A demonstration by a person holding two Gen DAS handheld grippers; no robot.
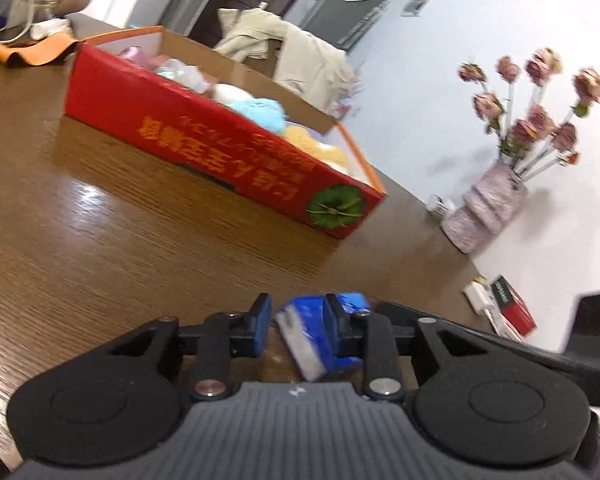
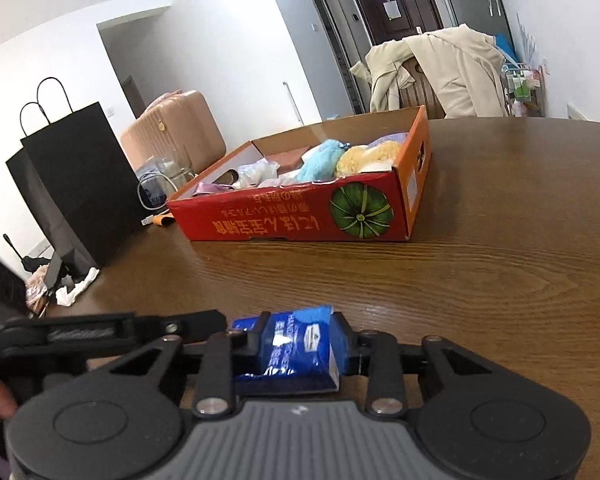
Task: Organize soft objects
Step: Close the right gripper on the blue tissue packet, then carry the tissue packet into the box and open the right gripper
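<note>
Blue tissue pack (image 2: 296, 350) pinched in right tool (image 2: 300, 344), red box (image 2: 300, 216) well apart, wooden table (image 2: 480, 280)

We note a vase of dried roses (image 1: 492, 200) on the tabletop (image 1: 100, 240), a black paper bag (image 2: 80, 184), a beige coat (image 2: 440, 72), possibly a suitcase (image 2: 176, 128).

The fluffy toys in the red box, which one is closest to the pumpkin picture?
The yellow plush toy. It lies at the box's pumpkin end, while the light blue plush toy sits beside it, farther along.
</note>
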